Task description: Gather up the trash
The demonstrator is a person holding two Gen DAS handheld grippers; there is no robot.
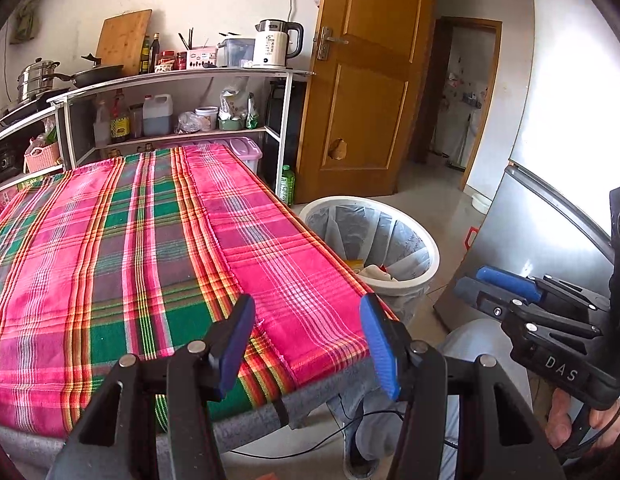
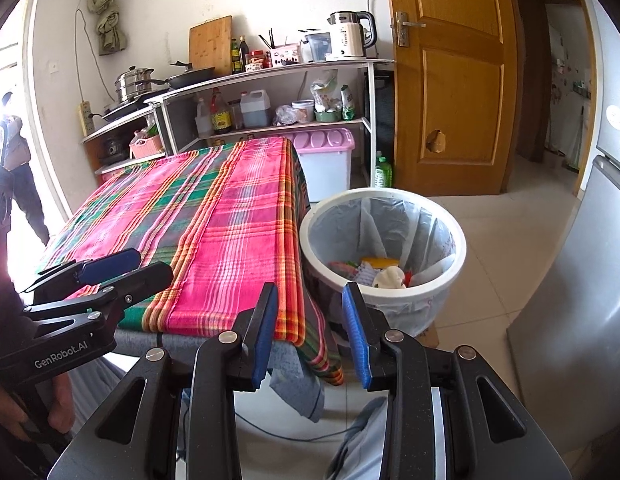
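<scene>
A white trash bin (image 1: 425,240) lined with a clear bag stands on the floor by the table's right edge. Inside it lie crumpled paper and coloured wrappers (image 2: 385,274). The table wears a pink and green plaid cloth (image 1: 150,240), and no loose trash shows on it. My left gripper (image 1: 308,320) is open over the table's near right corner, nothing between its blue pads. My right gripper (image 2: 310,300) is open too, empty, and hangs off the table corner short of the bin (image 2: 310,240). Each view catches the other tool: the right gripper (image 1: 473,280) and the left gripper (image 2: 150,264).
Behind the table a white shelf (image 1: 182,76) holds pots, bottles and a kettle (image 1: 276,44). A purple-lidded box (image 2: 325,148) and a green bottle (image 2: 383,172) sit by the wooden door (image 2: 449,80). A grey fridge (image 2: 581,280) fills the right. A person (image 2: 18,160) stands far left.
</scene>
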